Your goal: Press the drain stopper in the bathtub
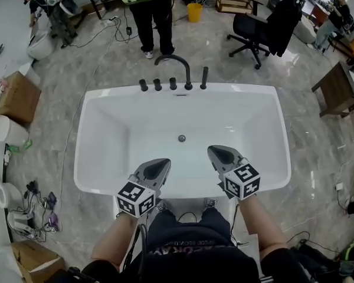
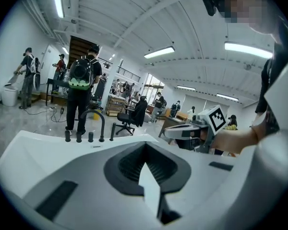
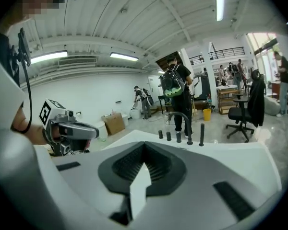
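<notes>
left tool (image 1: 161, 164) closed; right tool (image 1: 216, 152) closed; drain stopper (image 1: 181, 138) untouched in bathtub (image 1: 115, 125)

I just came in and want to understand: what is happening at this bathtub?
A person stands at the near end of the white bathtub, holding the left tongs and right tongs, both shut and empty, above its near rim. The drain stopper at the bottom is not touched yet.
</notes>
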`<act>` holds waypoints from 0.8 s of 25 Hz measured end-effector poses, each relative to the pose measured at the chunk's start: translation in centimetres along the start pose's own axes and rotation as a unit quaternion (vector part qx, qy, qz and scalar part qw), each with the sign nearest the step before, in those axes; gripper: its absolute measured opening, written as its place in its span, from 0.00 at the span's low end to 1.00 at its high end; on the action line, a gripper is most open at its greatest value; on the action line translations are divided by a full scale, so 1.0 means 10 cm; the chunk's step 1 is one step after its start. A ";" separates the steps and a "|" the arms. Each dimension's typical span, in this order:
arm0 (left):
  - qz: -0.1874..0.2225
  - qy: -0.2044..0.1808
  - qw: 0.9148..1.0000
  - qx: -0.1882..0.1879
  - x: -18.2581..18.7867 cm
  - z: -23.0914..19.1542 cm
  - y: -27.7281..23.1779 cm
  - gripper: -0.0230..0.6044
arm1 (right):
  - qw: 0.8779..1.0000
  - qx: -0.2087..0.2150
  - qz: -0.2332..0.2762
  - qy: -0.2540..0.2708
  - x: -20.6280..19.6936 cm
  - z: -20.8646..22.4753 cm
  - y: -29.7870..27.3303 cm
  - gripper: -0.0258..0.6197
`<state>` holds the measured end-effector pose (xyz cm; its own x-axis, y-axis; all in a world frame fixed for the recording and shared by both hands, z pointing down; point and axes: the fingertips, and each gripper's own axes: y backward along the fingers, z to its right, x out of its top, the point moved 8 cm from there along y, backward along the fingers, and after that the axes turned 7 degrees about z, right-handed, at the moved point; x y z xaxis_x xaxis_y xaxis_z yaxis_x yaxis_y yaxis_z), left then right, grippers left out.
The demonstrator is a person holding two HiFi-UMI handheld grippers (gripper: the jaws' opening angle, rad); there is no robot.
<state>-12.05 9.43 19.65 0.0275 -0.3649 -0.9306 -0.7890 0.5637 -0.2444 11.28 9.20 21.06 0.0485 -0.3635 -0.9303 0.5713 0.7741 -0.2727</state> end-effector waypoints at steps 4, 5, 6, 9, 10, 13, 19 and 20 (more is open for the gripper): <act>0.002 0.018 1.000 -0.012 0.12 0.15 0.05 0.05 | 1.000 0.006 0.027 -0.012 0.13 -0.20 0.17 0.06; 0.002 0.022 1.000 -0.015 0.13 0.21 0.06 0.05 | 0.999 0.009 0.032 -0.015 0.15 -0.25 0.22 0.05; 0.001 0.025 1.000 -0.018 0.15 0.26 0.07 0.05 | 0.999 0.013 0.037 -0.018 0.17 -0.30 0.27 0.05; -0.003 0.028 0.999 -0.033 0.20 0.42 0.08 0.05 | 0.998 0.024 0.049 -0.023 0.26 -0.42 0.40 0.05; -0.004 0.028 0.999 -0.038 0.21 0.47 0.08 0.05 | 0.998 0.027 0.052 -0.024 0.27 -0.46 0.43 0.06; -0.012 0.033 0.998 -0.046 0.19 0.54 0.08 0.05 | 0.997 0.035 0.056 -0.035 0.27 -0.58 0.51 0.06; -0.043 0.051 0.996 -0.065 0.11 0.68 0.02 0.05 | 0.996 0.054 0.052 -0.053 0.20 -0.74 0.60 0.05; -0.046 0.050 0.995 -0.068 0.09 0.71 0.02 0.05 | 0.995 0.056 0.051 -0.057 0.19 -0.75 0.62 0.05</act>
<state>-7.83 14.43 16.81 0.0484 -0.4856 -0.8728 -0.8615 0.4220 -0.2825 8.71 17.19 15.80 0.1996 -0.3469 -0.9164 0.6465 0.7494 -0.1429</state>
